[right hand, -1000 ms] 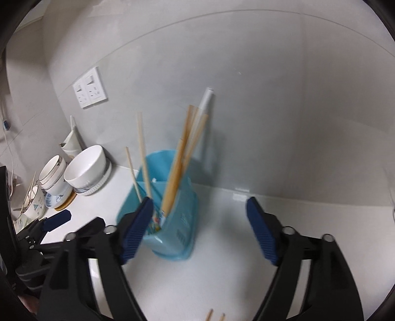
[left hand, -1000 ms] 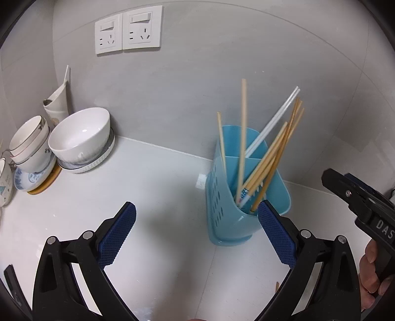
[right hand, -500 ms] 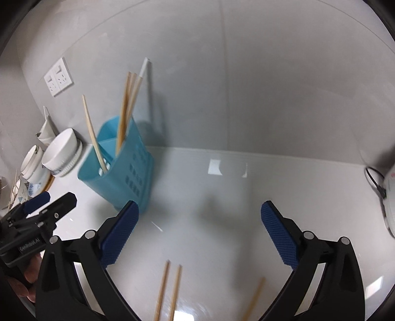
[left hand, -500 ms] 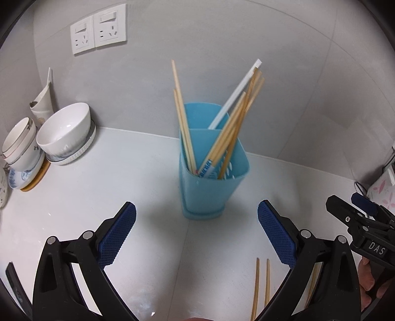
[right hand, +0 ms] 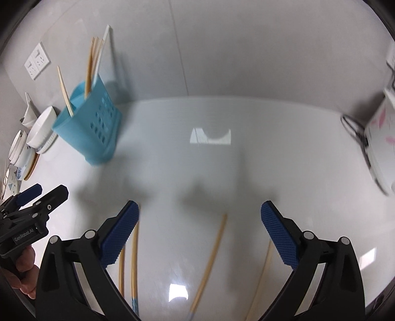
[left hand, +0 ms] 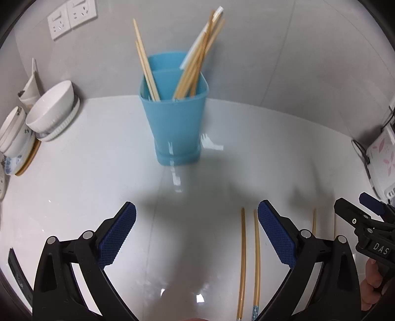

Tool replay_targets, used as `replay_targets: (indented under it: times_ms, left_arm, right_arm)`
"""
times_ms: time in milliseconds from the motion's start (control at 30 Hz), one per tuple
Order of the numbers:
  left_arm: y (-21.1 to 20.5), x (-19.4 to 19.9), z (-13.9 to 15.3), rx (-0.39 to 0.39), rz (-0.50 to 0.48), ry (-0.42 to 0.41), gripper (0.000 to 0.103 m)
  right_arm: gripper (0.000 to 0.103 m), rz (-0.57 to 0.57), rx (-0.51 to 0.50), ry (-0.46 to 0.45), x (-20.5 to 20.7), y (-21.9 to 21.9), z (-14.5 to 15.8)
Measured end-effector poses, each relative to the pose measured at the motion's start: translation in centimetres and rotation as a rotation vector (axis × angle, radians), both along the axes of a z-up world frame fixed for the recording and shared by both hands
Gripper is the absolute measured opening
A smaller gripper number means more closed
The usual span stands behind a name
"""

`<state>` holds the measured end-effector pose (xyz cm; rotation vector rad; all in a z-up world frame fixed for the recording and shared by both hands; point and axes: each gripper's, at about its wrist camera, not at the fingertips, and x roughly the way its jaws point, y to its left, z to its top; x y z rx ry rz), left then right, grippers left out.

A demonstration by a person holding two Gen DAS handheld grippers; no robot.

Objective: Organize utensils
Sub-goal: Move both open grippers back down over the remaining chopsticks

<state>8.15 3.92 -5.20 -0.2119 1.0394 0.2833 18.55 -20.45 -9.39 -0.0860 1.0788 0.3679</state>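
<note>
A blue plastic utensil holder (left hand: 175, 123) stands upright on the white counter near the back wall, with several wooden chopsticks (left hand: 195, 66) and a white one in it. It also shows in the right wrist view (right hand: 91, 128) at the left. Loose wooden chopsticks (left hand: 243, 259) lie on the counter in front; in the right wrist view one chopstick (right hand: 209, 264) lies between my right fingers. My left gripper (left hand: 196, 237) is open and empty, above the counter in front of the holder. My right gripper (right hand: 200, 237) is open and empty, above the loose chopsticks.
White bowls (left hand: 51, 108) and stacked dishes (left hand: 12, 138) stand at the left by the wall. A white appliance (left hand: 381, 160) with a cord sits at the right edge. Wall sockets (left hand: 71, 17) are above the counter.
Both grippers have pulled back from the holder and tilted down toward the counter. The loose chopsticks have come more into view. Both stay open.
</note>
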Motion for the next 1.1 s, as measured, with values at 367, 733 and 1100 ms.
replay_targets:
  times_ms: [367,733,1100]
  left_arm:
    - [-3.1,-2.0,-5.2,-0.035,-0.036,0.164,0.097]
    - [-4.8,-3.7,-9.5,-0.047,-0.057,0.287,0.097]
    - [-5.0,-4.6,-11.3,-0.038,-0.056,0.351,0.095]
  right_arm:
    - [0.095,-0.029,-0.069,0.15,-3.9,-1.7,-4.4]
    - [0.094,-0.019,-0.15,0.237,-6.4,-1.6,-7.1]
    - [0.075,-0.016,-0.19,0.292,-7.6,-0.7,-7.9]
